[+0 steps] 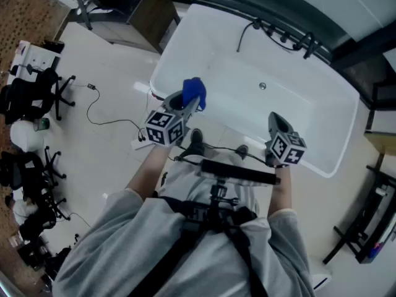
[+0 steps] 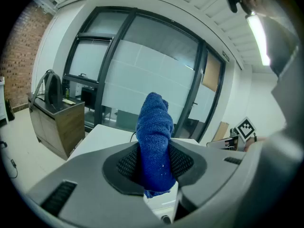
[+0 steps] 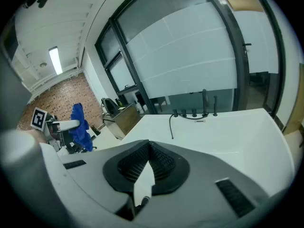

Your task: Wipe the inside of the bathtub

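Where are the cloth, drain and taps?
cloth [image 2: 154, 137], left gripper view, middle of the fold
drain [image 1: 262, 86], head view, its centre
taps [image 3: 204, 102], right gripper view, tall spout

The bathtub [image 1: 322, 98] stands in front of the person, with the taps [image 1: 281, 37] on its far rim and the drain [image 1: 262, 86] in its bottom. The left gripper [image 1: 185, 103] is above the tub's near left corner, with the cloth [image 1: 193, 91] between its jaws. The right gripper [image 1: 276, 121] is over the near rim, further right. A cable [image 1: 105, 113] lies on the floor left of the tub, the chairs [image 1: 31, 98] are further left, and a desk [image 1: 133, 11] stands beyond the tub's left end.
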